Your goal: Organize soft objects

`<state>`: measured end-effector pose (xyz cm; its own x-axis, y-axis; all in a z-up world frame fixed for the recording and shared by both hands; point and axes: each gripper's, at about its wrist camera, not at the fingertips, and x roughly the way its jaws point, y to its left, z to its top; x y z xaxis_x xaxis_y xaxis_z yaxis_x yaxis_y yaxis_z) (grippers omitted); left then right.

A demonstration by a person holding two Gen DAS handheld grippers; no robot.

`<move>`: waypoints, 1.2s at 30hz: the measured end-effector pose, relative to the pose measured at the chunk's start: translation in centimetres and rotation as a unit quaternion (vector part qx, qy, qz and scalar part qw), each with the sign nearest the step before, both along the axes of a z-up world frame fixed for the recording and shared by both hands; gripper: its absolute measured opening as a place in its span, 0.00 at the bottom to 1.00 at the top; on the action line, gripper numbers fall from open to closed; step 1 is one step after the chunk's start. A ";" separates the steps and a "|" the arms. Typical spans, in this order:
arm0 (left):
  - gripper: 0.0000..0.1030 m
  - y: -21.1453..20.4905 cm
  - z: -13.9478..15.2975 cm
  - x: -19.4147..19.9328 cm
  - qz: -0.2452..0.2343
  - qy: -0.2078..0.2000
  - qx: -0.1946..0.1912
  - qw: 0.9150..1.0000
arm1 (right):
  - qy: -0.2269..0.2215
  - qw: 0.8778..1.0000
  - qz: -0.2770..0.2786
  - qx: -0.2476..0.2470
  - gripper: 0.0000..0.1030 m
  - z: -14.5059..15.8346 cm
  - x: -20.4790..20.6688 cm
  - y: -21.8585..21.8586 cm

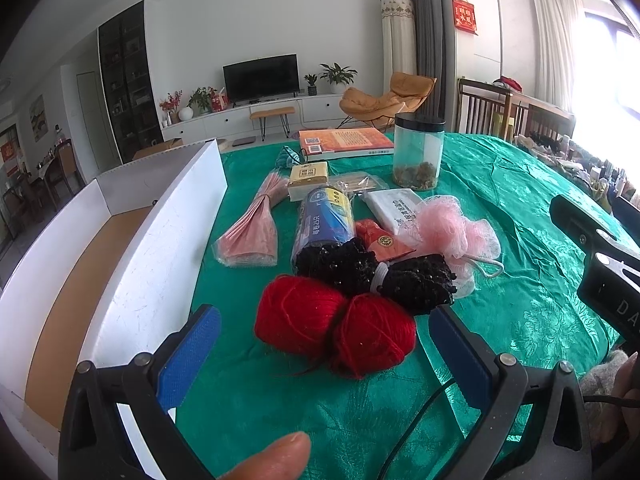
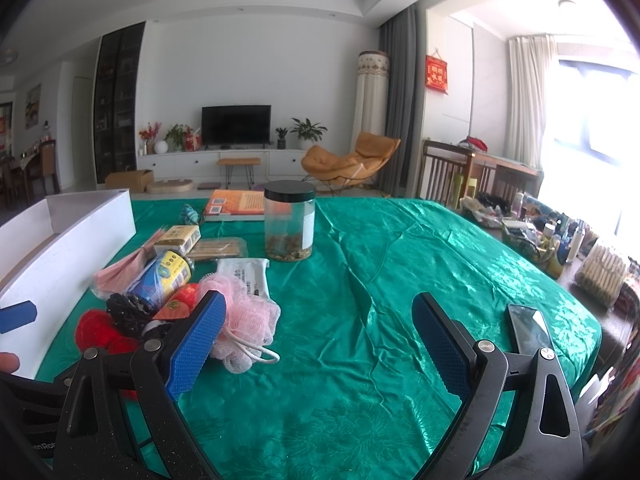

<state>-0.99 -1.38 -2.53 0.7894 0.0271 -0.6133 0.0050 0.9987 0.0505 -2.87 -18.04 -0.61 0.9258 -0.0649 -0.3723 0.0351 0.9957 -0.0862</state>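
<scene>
Two red yarn balls point(image 1: 336, 330) lie on the green cloth just ahead of my open, empty left gripper point(image 1: 324, 356). Behind them lie a black beaded bundle point(image 1: 376, 276), a pink mesh bath pouf point(image 1: 452, 232), a pink folded cloth in plastic point(image 1: 252, 228) and a red pouch point(image 1: 382, 240). A white open box point(image 1: 132, 240) with a brown floor stands at the left. My right gripper point(image 2: 320, 340) is open and empty over bare cloth, right of the pouf point(image 2: 244, 320), the yarn point(image 2: 96, 332) and the box point(image 2: 72, 248).
A blue roll of bags point(image 1: 324, 220), a white wipes pack point(image 1: 396, 204), a yellow box point(image 1: 308, 176), a clear jar with a black lid point(image 1: 418, 152) and an orange book point(image 1: 344, 142) sit further back. A phone point(image 2: 530, 330) lies near the table's right edge. Cluttered items point(image 2: 560, 240) line the right side.
</scene>
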 end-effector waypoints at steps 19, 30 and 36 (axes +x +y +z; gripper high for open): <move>1.00 0.0 -0.4 0.1 -0.002 0.004 0.004 1.000 | 0.001 1.000 0.001 0.000 0.93 0.0 0.0 0.1; 1.00 0.1 -0.6 0.0 -0.002 0.006 0.005 1.000 | 0.002 1.000 0.001 0.001 0.93 0.0 -0.1 0.2; 1.00 0.0 -0.6 0.0 -0.002 0.006 0.005 1.000 | 0.002 1.000 0.001 0.001 0.93 0.0 -0.1 0.3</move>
